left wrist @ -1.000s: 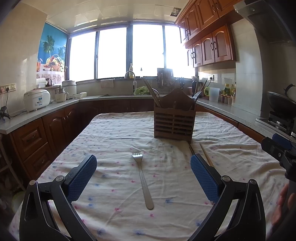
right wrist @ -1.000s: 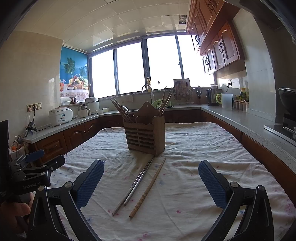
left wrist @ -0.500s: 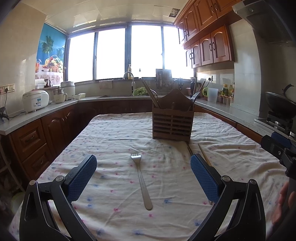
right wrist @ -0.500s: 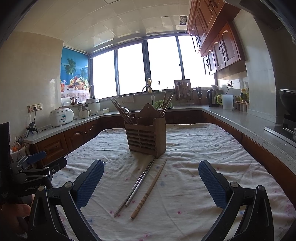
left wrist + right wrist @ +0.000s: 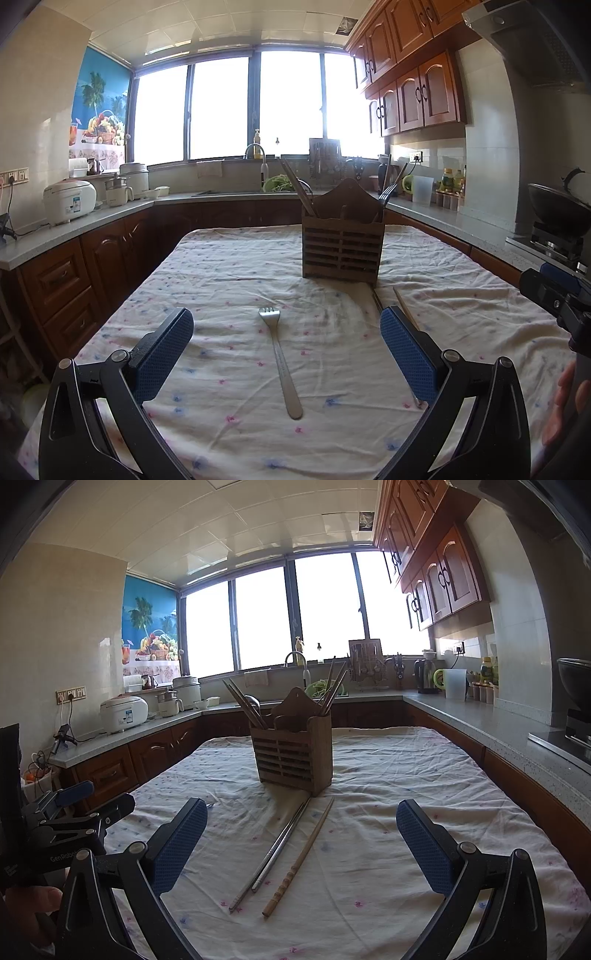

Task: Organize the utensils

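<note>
Edging nearer, left hand-held gripper hovers spread, empty, over the fork ahead; thin handle may slip on tabletop cloth.

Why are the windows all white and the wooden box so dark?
In both wrist views, sunlight floods the windows, washing out anything outside; the utensil holder stands in front of that glare, so its near face is shadowed. The fisheye also bends the cabinets.
</note>
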Demonstrator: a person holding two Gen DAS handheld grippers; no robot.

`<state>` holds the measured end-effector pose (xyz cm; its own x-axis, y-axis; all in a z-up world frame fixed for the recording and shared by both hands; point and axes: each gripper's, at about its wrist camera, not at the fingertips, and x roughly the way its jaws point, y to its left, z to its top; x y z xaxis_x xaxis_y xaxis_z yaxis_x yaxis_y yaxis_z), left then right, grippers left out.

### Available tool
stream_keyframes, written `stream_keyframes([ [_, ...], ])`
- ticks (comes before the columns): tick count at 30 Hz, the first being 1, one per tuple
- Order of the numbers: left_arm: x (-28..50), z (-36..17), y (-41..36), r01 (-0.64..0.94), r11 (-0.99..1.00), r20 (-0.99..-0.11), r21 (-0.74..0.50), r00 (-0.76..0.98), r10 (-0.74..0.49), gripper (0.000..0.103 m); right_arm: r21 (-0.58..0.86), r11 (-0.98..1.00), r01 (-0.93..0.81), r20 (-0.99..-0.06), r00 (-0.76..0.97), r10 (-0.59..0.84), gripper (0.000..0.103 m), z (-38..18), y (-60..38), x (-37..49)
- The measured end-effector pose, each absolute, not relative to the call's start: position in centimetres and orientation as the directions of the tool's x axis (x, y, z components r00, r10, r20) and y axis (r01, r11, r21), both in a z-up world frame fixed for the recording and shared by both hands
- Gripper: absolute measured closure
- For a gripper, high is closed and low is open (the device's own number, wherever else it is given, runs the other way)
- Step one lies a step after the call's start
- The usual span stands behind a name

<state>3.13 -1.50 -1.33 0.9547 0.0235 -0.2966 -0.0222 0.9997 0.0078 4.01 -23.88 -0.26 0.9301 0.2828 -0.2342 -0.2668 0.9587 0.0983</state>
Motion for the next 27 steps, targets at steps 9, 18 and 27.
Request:
stream_keyframes([
  [9,3.2,-1.2,-1.6,-0.015,1.000,-0.297,0.003,0.955,0.016,0.000,0.099,0.959,-0.264,-0.234,0.931,0.280,0.000,-0.2,-24.0,4.0],
  [18,3.3,-1.0,-1.7,-0.006,1.000,-0.302,-0.001,0.953,0.005,0.000,0.095,0.962,-0.256,-0.247,0.930,0.271,0.000,-0.1,-24.3,4.2],
  [27,3.8,-0.3,-2.0,0.009,1.000,-0.303,-0.009,0.953,-0.012,0.000,0.103,0.965,-0.241,-0.262,0.929,0.260,0.000,-0.1,-24.9,5.1],
])
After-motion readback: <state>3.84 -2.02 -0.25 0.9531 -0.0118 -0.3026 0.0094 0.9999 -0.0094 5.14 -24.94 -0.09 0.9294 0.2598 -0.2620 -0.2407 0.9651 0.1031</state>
